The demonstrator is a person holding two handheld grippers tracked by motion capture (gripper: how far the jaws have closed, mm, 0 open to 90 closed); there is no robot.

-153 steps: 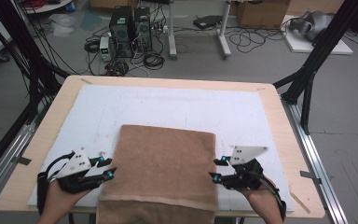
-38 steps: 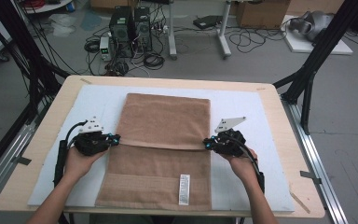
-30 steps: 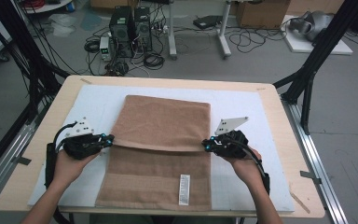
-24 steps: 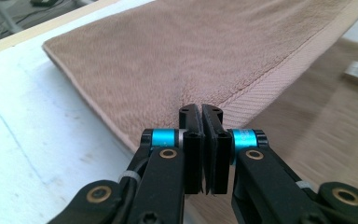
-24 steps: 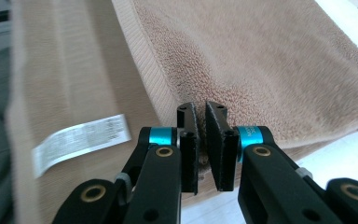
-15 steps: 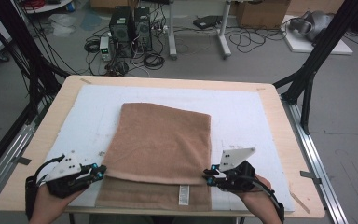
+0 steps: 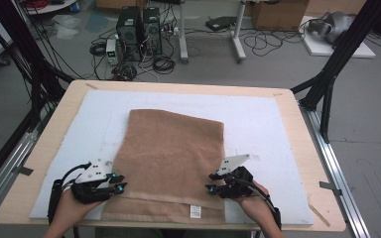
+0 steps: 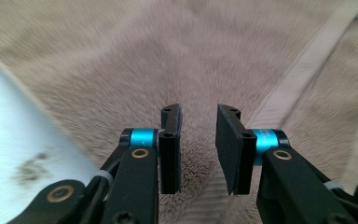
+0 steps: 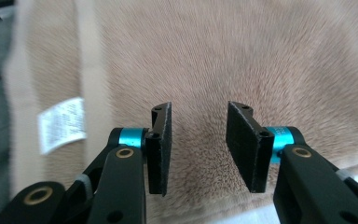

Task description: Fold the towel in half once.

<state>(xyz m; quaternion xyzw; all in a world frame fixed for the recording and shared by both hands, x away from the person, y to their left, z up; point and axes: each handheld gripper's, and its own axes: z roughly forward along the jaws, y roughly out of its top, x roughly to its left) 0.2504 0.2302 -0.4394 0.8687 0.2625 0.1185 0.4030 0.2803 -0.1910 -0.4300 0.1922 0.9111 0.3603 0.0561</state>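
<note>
The brown towel [image 7: 171, 158] lies folded on the white mat [image 7: 258, 119], near the person. Both tongs, left [image 7: 120, 187] and right [image 7: 209, 182], have just been opening and hold nothing. Lift them straight up so the fold stays neat.

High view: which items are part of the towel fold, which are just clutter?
In the job:
- brown towel, folded over on the white mat
- left gripper, jaws just opened, nothing pinched
- right gripper, jaws just opened, nothing pinched

Just lying about:
- computer towers on the floor
- cables
- cardboard box
</note>
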